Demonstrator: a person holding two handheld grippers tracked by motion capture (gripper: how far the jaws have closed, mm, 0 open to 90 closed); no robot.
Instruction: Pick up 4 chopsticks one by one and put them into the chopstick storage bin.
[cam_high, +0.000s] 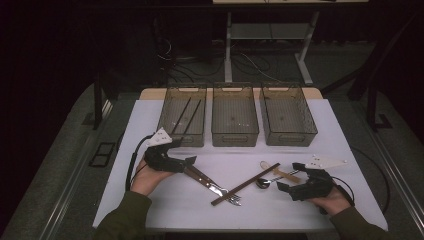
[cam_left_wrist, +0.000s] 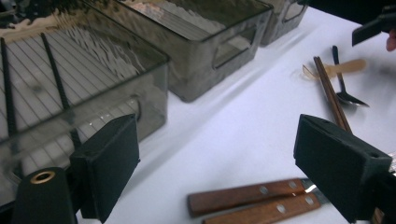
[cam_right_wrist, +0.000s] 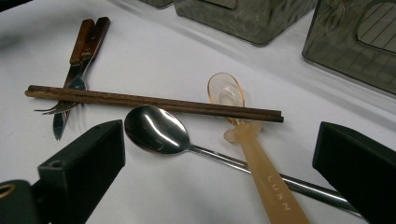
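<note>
A knife and fork with wooden handles (cam_high: 200, 176) lie side by side left of centre on the white table. My left gripper (cam_high: 192, 161) is open just above the handle ends (cam_left_wrist: 247, 197), with nothing between its jaws. A pair of brown chopsticks (cam_high: 245, 184) lies slanted across the fork tines (cam_high: 232, 198) and over an amber plastic spoon (cam_right_wrist: 261, 158). A metal spoon (cam_right_wrist: 156, 130) rests beside it. My right gripper (cam_high: 290, 176) hovers open over the two spoon handles, not touching them.
Three smoky clear bins stand in a row at the back: left (cam_high: 192, 139), middle (cam_high: 235, 139), right (cam_high: 290, 139). Two dark chopsticks (cam_high: 187, 115) lie in the left bin. Bare white table runs along the front edge and at both sides.
</note>
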